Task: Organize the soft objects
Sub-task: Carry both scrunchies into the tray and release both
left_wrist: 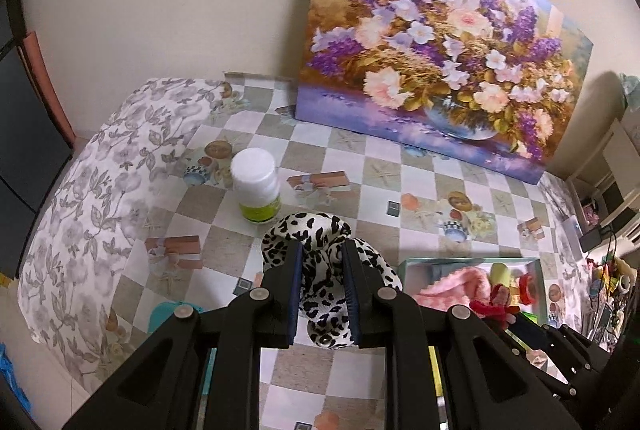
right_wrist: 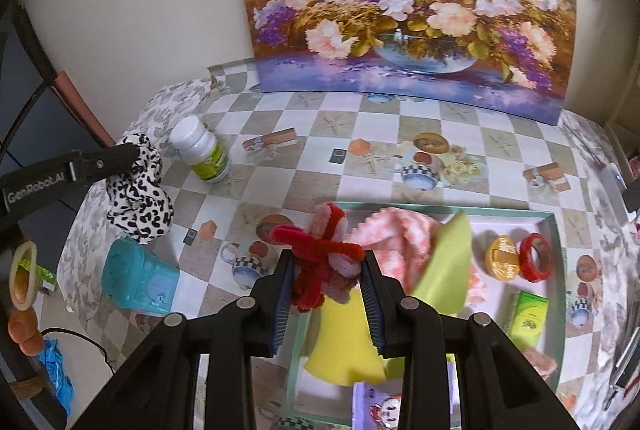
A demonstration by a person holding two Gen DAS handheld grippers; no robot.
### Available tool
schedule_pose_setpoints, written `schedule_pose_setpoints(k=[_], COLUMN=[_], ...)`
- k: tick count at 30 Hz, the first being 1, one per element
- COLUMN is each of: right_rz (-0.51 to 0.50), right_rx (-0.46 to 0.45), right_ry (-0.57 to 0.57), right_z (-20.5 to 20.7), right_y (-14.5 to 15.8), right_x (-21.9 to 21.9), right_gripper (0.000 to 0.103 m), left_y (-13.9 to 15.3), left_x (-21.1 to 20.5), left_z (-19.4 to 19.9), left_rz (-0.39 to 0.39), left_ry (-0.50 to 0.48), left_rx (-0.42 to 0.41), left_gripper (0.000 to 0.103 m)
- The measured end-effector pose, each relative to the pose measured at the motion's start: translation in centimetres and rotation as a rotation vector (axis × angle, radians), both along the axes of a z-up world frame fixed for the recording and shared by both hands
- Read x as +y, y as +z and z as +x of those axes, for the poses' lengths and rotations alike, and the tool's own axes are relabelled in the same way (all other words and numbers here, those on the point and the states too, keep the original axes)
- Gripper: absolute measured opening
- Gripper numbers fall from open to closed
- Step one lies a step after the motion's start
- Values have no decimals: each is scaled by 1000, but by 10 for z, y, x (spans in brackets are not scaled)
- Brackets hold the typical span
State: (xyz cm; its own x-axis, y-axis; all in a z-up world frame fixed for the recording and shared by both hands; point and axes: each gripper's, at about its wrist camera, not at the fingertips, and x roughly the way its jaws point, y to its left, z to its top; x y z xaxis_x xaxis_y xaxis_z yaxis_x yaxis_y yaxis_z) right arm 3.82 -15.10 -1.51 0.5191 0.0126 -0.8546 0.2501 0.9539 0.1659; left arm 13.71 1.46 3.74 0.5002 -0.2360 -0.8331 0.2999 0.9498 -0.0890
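Observation:
My left gripper [left_wrist: 322, 250] is shut on a black-and-white spotted cloth scrunchie [left_wrist: 320, 230], lifted above the checked tablecloth; the right wrist view shows that scrunchie [right_wrist: 138, 197] hanging from the left gripper's fingers [right_wrist: 120, 157] at the left. My right gripper [right_wrist: 326, 262] is shut on a bundle of red and pink fuzzy pipe cleaners [right_wrist: 324, 250], held over the left end of a green-rimmed tray [right_wrist: 556, 230]. In the tray lie a pink knitted cloth [right_wrist: 400, 234], a yellow sponge [right_wrist: 344, 346] and a tilted yellow-green foam sheet [right_wrist: 448, 266].
A white pill bottle [right_wrist: 202, 149] with a green label stands on the table, and a teal plastic container [right_wrist: 136, 278] lies near the front left. A flower painting [right_wrist: 400, 9] leans on the wall behind. The tray also holds a yellow round tin [right_wrist: 502, 258], a red ring [right_wrist: 536, 256] and a green box [right_wrist: 528, 318].

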Motion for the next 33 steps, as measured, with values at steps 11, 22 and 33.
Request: schedule_pose_setpoints(k=[11,22,33], right_rz=[15,48,46], right_rx=[26,42,56], right_ry=[-113,-303,-378], right_z=[-25,-71,-99], right_y=[-3,-8,-14], right_x=[-54,-132,-167], right_gripper=[34,34,34], left_y=[-5,-19,-43], left_x=[-36,-93,-140], left_z=[-19,-47,-77], left_rz=[18,39,49], left_ry=[-56,-175,-297], left_rx=[8,46,114], left_gripper=[20,20,20])
